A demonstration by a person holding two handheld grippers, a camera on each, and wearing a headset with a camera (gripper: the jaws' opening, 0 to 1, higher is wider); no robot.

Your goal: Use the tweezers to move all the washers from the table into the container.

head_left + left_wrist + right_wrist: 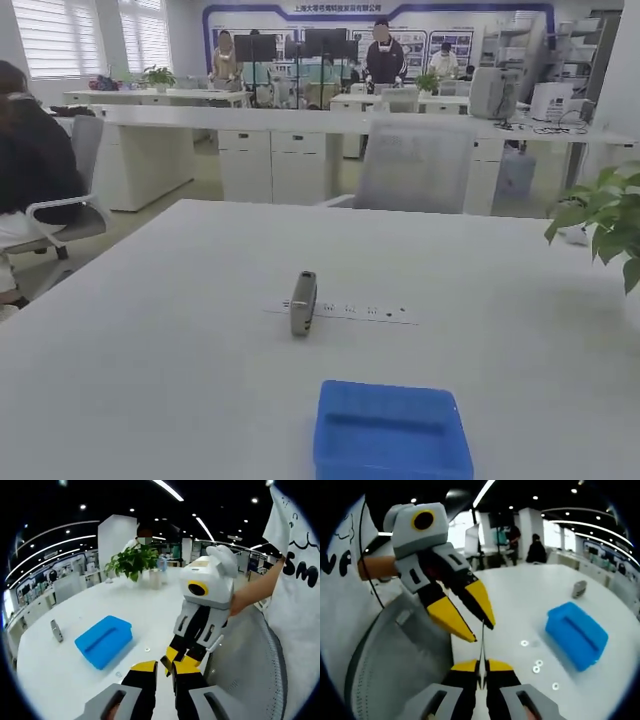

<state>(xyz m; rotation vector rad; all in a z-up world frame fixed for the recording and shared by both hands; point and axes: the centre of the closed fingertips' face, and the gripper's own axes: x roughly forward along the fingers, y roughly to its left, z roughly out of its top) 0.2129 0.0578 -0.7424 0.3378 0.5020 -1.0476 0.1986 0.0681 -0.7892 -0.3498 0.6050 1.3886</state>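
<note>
Now, your right gripper (482, 667) is closed on the thin steel tweezers (482, 645). They stand up between its yellow tips and point to 12 o'clock in the right gripper view, so the long axis of the tool follows the line of the jaws. Your left gripper (481, 631) is at 10 o'clock in that view, with its jaws a little apart and nothing between them. Its yellow tips are just beside the point of the tweezers, and I cannot tell if they touch it.

The small flat metal washers (539, 663) lie scattered on the white desk (530, 605), four of them, at about 3 to 4 o'clock from the point of the tweezers. The blue rectangular plastic container (576, 635) is just beyond them at 3 o'clock. The washers are therefore between your tool and the container. I judge that the point must turn down and toward 3 o'clock, and that the right gripper is the nearer one for this.

The right gripper view gives you the tweezers and the four washers. The left gripper view gives two washers, on the side of the container that faces you. The head view adds a small grey block (303, 303) on the desk at 11 o'clock from the container.
</note>
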